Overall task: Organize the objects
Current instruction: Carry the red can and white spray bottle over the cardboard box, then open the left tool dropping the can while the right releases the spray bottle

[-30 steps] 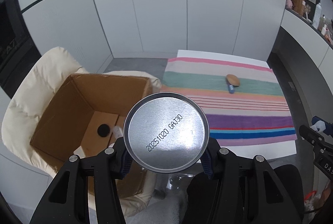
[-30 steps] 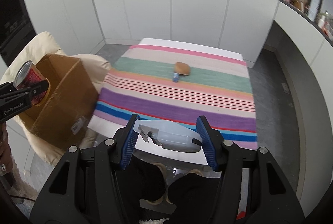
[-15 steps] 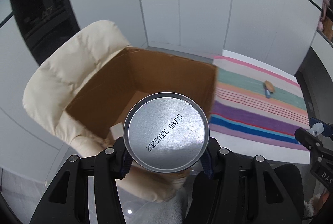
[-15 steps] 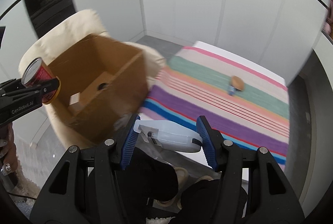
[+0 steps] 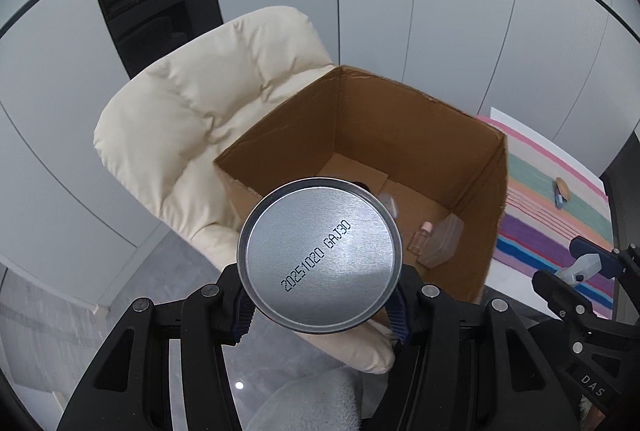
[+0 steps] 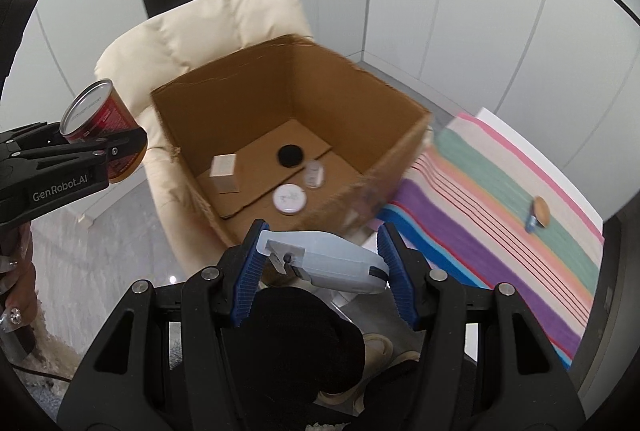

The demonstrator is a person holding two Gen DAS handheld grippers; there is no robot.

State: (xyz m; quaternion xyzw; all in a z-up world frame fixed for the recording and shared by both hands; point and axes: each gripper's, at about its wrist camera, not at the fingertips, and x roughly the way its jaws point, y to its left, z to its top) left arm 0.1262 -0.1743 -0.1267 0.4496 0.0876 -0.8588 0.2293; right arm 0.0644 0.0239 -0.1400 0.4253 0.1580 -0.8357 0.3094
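A padded cream chair (image 6: pixel 208 31) is seen bearing an open corrugated cardboard box (image 6: pixel 360 103), beside a striped woven cloth (image 6: pixel 500 191). A ribbed red can (image 6: pixel 100 119) with a flat silver end is clamped in the left gripper (image 5: pixel 320 305) over the box's near rim, and a translucent plastic spray bottle head (image 6: pixel 324 263) is clenched between the blue pads of the right gripper (image 6: pixel 320 271). Compared with a second ago, both views are centred on the box rather than the cloth, with grips unchanged.

Bright, even light; fisheye-warped edges
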